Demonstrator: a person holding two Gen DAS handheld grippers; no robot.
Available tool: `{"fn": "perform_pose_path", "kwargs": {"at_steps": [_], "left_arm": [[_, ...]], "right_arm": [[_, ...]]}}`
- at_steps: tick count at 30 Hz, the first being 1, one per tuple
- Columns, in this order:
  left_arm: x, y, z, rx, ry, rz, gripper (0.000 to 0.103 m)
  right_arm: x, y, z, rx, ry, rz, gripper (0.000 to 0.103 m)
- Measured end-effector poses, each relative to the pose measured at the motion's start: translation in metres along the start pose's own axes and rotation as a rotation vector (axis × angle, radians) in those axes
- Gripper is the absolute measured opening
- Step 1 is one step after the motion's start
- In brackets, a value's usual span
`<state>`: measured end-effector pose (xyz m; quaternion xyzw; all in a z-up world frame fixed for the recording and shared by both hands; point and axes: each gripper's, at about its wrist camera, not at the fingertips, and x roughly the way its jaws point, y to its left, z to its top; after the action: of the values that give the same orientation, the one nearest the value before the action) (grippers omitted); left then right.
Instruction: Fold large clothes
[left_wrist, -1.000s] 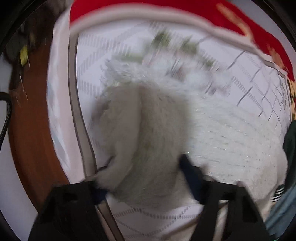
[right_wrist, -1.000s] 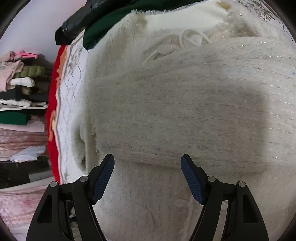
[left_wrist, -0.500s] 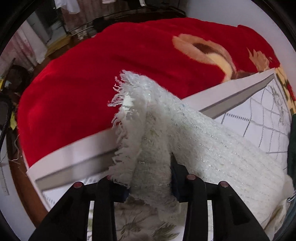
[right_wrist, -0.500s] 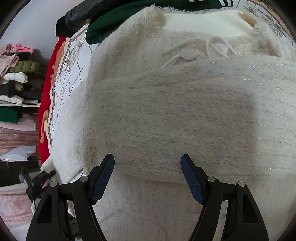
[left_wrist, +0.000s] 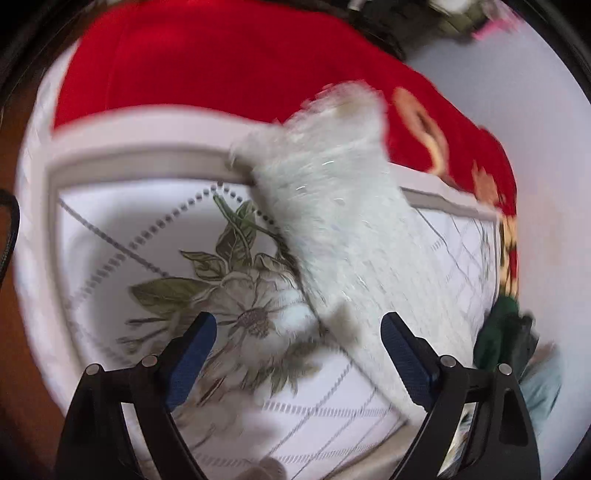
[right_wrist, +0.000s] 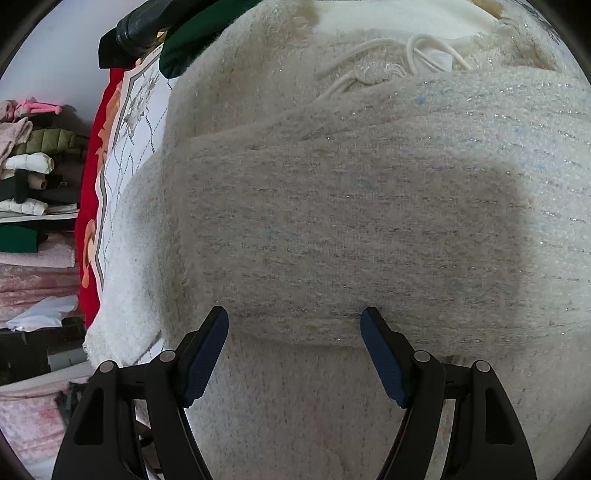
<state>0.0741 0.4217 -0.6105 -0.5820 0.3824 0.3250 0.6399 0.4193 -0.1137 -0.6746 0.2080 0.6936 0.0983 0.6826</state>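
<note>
Both grippers' jaws gape wide, holding nothing. The sweater (right_wrist: 351, 221) lies right under the right gripper (right_wrist: 294, 356); its sleeve (left_wrist: 332, 221) stretches away from the left gripper (left_wrist: 298, 356).

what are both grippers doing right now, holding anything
Left gripper: open, holding nothing; fuzzy white knitted sleeve lies ahead.
Right gripper: open, holding nothing, over the folded cream knitted sweater.

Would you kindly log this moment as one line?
left gripper: open, over sleeve | right gripper: open, over white sweater | sleeve on floral sheet
</note>
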Motion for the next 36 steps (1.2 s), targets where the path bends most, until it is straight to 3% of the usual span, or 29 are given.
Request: {"fn": "perform_pose_path", "kwargs": {"at_steps": [4, 9, 10, 11, 12, 15, 20, 23, 26, 27, 33, 35, 36], "left_arm": [[0.006, -0.023, -0.005, -0.022, -0.088, 0.03, 0.091], [0.013, -0.056, 0.014, 0.101, -0.19, 0.094, 0.087], [0.018, -0.064, 0.018, 0.117, -0.206, 0.114, 0.081], [0.016, -0.065, 0.018, 0.134, -0.221, 0.131, 0.055], [0.017, -0.07, 0.02, 0.16, -0.237, 0.165, 0.022], [0.008, -0.095, 0.022, 0.26, -0.267, 0.186, 0.009], [-0.047, -0.148, -0.002, 0.484, -0.372, 0.163, 0.008], [-0.084, -0.196, -0.039, 0.64, -0.438, 0.141, 0.008], [-0.101, -0.251, -0.09, 0.781, -0.455, 0.094, 0.008], [-0.104, -0.262, -0.104, 0.814, -0.448, 0.076, 0.008], [-0.105, -0.346, -0.268, 1.113, -0.296, -0.092, 0.008], [-0.092, -0.366, -0.343, 1.216, -0.18, -0.148, 0.008], [-0.087, -0.371, -0.366, 1.248, -0.147, -0.157, 0.008]], "right_arm": [[0.0, -0.001, -0.001, 0.001, -0.011, 0.004, 0.076], [-0.002, -0.001, -0.003, 0.013, -0.018, -0.004, 0.076], [-0.002, 0.0, -0.004, 0.02, -0.018, -0.005, 0.076], [-0.003, 0.001, -0.004, 0.027, -0.018, -0.002, 0.076], [-0.003, 0.002, -0.004, 0.034, -0.02, 0.002, 0.076], [-0.004, 0.008, -0.005, 0.035, -0.026, 0.026, 0.076], [0.018, 0.026, 0.0, 0.015, -0.004, 0.125, 0.076], [0.03, 0.029, 0.005, 0.006, 0.019, 0.111, 0.076], [0.004, 0.009, 0.006, 0.081, 0.012, 0.251, 0.076], [-0.008, 0.0, 0.005, 0.094, 0.002, 0.259, 0.076], [-0.102, -0.098, -0.016, 0.153, -0.098, 0.173, 0.076], [-0.128, -0.139, -0.023, 0.196, -0.119, 0.131, 0.076], [-0.141, -0.161, -0.028, 0.221, -0.131, 0.112, 0.076]]}}
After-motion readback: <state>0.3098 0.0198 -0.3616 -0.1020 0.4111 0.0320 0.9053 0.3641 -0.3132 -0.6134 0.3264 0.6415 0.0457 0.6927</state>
